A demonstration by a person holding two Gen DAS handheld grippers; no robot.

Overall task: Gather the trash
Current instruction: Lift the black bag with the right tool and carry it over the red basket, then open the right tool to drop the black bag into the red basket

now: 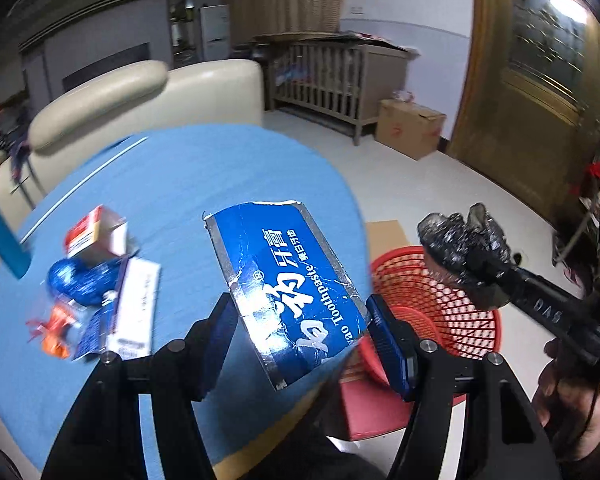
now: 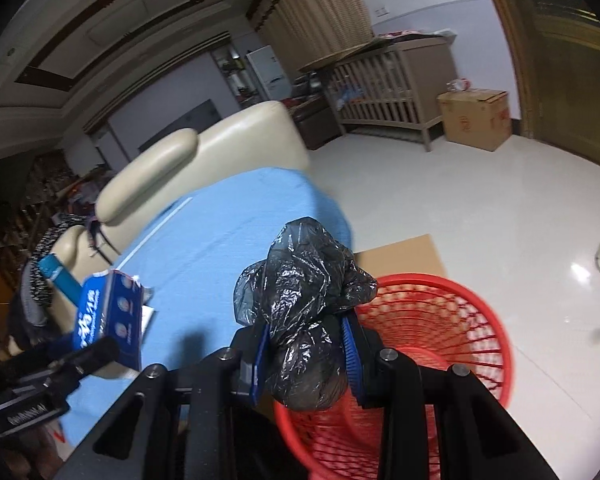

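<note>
My left gripper (image 1: 300, 332) is shut on a torn blue toothpaste box (image 1: 284, 280), its pads pressing the box's two long edges. It holds the box up over the blue table (image 1: 188, 184), near the right edge. My right gripper (image 2: 306, 344) is shut on a crumpled black plastic bag (image 2: 304, 304), which bulges above and below the fingers. The bag hangs over the near rim of a red mesh basket (image 2: 440, 328) that stands on the floor beside the table. In the left wrist view the bag (image 1: 460, 248) is above the basket's (image 1: 432, 300) far side.
Left on the table are a small red-and-white box (image 1: 96, 234), a shiny blue wrapper (image 1: 80, 280), a white carton (image 1: 136, 304), an orange wrapper (image 1: 56, 332) and a teal box (image 1: 0, 232). A cream sofa (image 1: 148, 100) stands behind it. Flat cardboard (image 2: 400, 256) lies under the basket.
</note>
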